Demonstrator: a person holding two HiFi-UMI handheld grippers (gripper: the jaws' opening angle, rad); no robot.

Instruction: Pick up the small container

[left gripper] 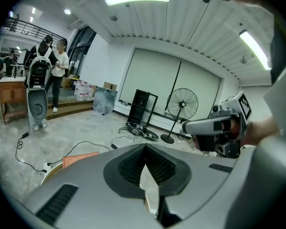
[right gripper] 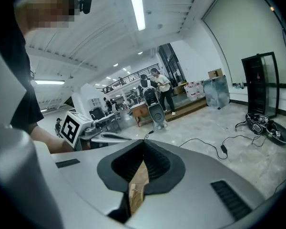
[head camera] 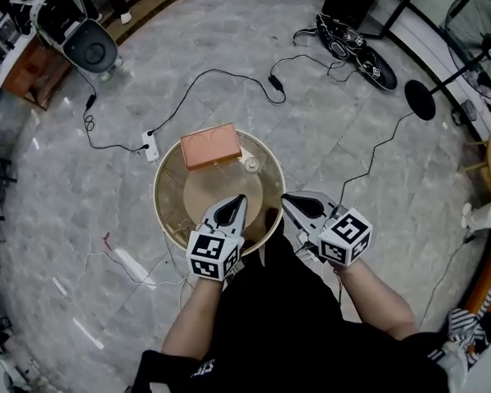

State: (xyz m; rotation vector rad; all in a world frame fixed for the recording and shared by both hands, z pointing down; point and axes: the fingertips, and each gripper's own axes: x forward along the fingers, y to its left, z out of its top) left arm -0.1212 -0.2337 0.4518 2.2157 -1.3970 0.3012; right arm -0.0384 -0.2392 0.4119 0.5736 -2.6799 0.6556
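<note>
Your forearms (head camera: 375, 297) come up from the bottom edge of the head view, where the dark clothing over your body hides the floor beneath you. Each ends in a gripper over the near edge of the round table (head camera: 158, 188), which your lap cuts off on the near side. Your left gripper (head camera: 242, 196) has its jaws pressed together at the tip, and its own view shows nothing caught between them. Through the narrow slit lower down, only a sliver of pale surface can be made out. Your right gripper (head camera: 284, 196) is closed the same way, and its slit shows only a strip of wood grain. The two tips sit near each other but do not touch. The container (head camera: 251, 165) stands on the far part of the table, just right of the orange box (head camera: 210, 146) and apart from both grippers. It is small and clear, so little more than a round rim can be read. Neither gripper view shows it, because each gripper's grey body blocks the tabletop. In the left gripper view only a corner of the box peeks over that body. Beyond the table, cables (head camera: 221, 75) trail across the grey floor (head camera: 327, 121).
</note>
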